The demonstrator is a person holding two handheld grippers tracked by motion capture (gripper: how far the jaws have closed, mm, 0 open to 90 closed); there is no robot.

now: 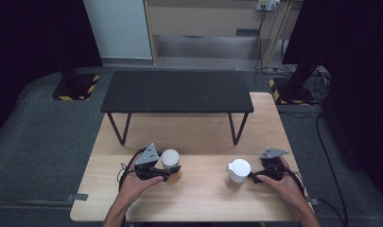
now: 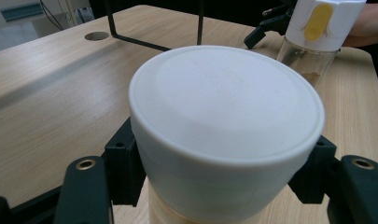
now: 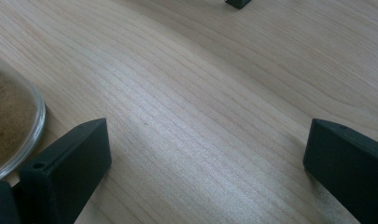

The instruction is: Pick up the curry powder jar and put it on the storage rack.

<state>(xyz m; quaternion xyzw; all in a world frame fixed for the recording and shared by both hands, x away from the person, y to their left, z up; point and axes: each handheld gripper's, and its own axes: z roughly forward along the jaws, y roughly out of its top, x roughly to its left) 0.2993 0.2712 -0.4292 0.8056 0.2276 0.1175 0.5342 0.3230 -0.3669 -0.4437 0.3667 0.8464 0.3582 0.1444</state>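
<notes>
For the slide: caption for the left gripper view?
Left gripper closed around a white-capped jar on the wooden table; second jar behind.

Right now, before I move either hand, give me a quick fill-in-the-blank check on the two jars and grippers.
1. The left gripper grips a jar by its ____ lid.
2. The right gripper has its jaws ____.
3. The other jar's white cap has a ____ tab.
4. Both jars stand on the ____ table.

Missing words: white; open; yellow; wooden

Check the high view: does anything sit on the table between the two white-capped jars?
Nothing: between the left jar and the right jar the high view shows bare wooden table.
</notes>
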